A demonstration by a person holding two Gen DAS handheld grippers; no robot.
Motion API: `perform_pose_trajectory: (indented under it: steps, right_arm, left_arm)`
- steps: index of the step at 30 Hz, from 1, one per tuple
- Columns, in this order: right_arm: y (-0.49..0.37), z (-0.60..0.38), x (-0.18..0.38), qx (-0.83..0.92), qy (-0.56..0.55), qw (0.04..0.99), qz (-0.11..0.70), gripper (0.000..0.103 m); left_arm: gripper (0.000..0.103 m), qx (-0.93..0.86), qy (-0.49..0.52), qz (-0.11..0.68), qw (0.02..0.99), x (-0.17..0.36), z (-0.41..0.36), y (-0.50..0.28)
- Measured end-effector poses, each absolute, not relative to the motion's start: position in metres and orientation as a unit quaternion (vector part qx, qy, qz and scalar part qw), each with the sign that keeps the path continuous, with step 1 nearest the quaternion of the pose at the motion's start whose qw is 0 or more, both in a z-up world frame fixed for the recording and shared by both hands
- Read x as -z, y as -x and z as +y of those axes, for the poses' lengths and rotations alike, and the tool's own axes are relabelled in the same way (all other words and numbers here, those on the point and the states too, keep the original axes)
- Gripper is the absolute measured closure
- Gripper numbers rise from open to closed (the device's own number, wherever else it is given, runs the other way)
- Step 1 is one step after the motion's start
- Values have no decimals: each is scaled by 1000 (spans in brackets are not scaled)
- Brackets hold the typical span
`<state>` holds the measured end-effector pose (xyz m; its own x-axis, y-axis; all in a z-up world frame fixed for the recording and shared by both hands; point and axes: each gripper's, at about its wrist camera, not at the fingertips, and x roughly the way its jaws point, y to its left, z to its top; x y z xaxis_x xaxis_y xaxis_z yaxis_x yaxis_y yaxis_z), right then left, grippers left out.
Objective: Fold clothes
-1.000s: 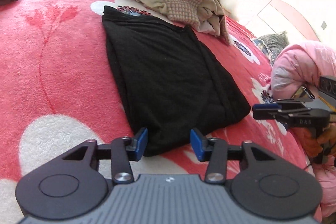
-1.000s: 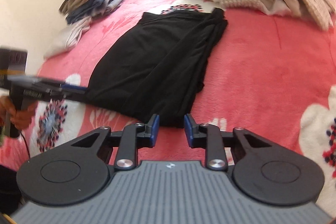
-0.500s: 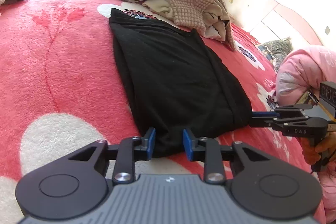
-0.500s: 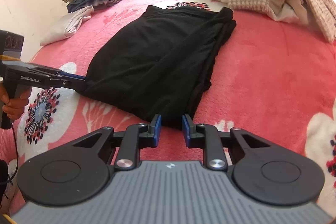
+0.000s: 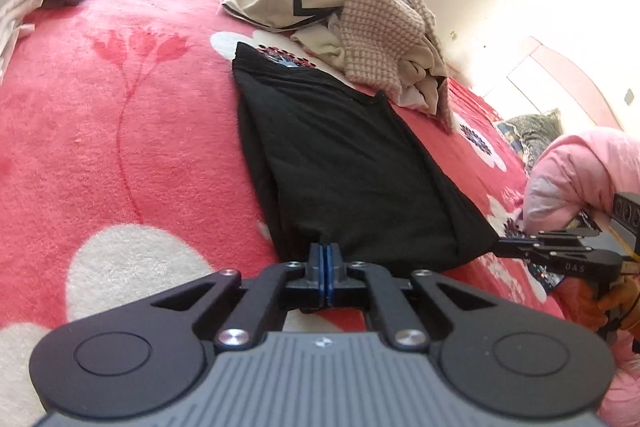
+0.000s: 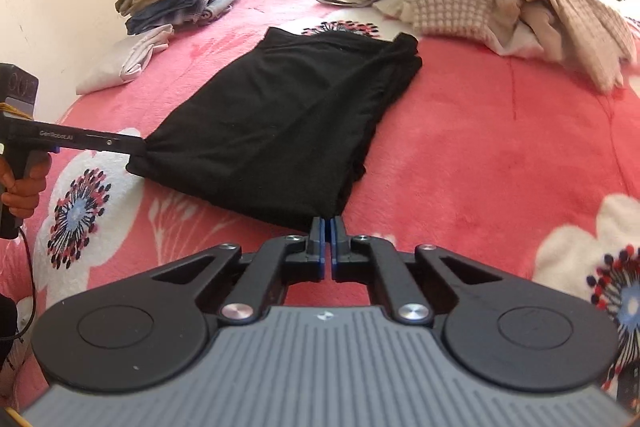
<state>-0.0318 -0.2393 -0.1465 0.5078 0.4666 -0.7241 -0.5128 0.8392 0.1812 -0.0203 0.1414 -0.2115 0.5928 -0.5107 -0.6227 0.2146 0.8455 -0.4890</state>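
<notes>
- Both tools have closed since the earlier frame: left tool point(image 5: 324, 255) and right tool point(image 6: 327, 229) clamp the black garment's point(image 5: 344, 163) near corners.
- Lift both corners evenly toward the far hem.

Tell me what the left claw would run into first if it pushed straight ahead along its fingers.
The black garment itself: the left claw is already shut on its near edge, so going forward would shove the cloth along the red blanket. Beyond lies the pile of unfolded clothes, though depth is unclear.
</notes>
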Motion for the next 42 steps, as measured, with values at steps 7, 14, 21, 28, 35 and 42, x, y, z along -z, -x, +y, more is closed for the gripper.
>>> perform_pose_trajectory:
  steps: [7, 14, 21, 28, 35, 42]
  right_arm:
    - [28, -237, 162, -269, 45, 866, 419, 103]
    - [32, -244, 147, -279, 65, 868, 406, 103]
    - [30, -274, 160, -246, -25, 867, 432, 103]
    - [28, -252, 156, -291, -51, 860, 417, 96]
    - [11, -233, 172, -296, -82, 847, 435, 78]
    - [20, -228, 141, -294, 49, 870, 392, 101]
  left_arm:
    - [102, 208, 182, 398, 875, 212, 139, 16]
    - [102, 209, 200, 390, 874, 207, 154, 11]
    - [102, 219, 207, 410, 861, 217, 156, 15]
    - [101, 216, 204, 418, 858, 224, 150, 16]
    - [101, 213, 199, 408, 865, 220, 150, 21]
    - [102, 214, 201, 386, 875, 208, 153, 24]
